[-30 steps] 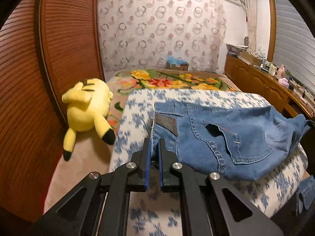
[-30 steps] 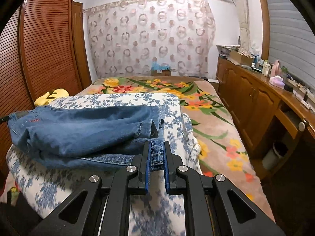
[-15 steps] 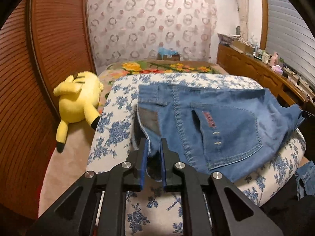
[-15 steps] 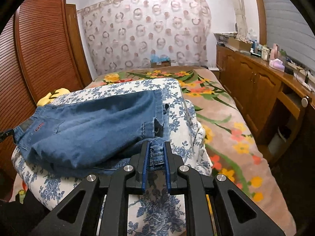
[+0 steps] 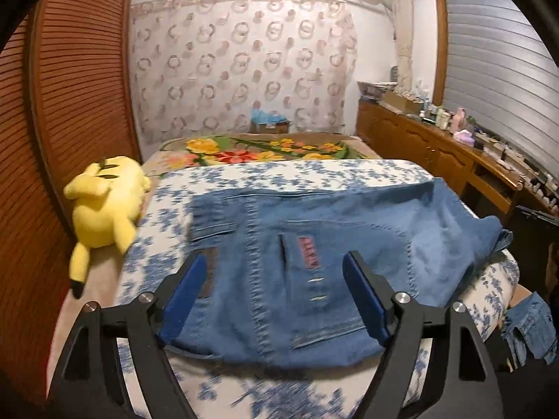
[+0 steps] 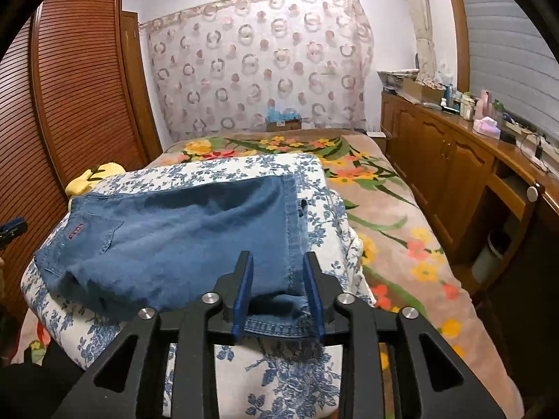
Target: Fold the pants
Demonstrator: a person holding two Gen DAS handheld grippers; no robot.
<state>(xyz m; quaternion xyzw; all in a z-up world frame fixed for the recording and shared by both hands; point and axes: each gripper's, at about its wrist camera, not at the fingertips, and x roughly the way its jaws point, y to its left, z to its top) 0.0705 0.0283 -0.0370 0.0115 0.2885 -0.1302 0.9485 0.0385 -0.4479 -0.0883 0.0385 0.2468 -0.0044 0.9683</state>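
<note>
The folded jeans (image 5: 314, 262) are lying on the blue-floral quilt (image 5: 279, 174) atop the bed, waistband end by the left gripper (image 5: 276, 293), hem end by the right gripper (image 6: 277, 289). Both are letting go, so I judge that each should be backing straight away without dragging cloth, keeping the fold square. Half a second ago both jaws were pinching denim; now the left's are spreading wide, the right's are parting around the hem. The Pikachu plush (image 5: 104, 209) is lying beside the quilt.
</note>
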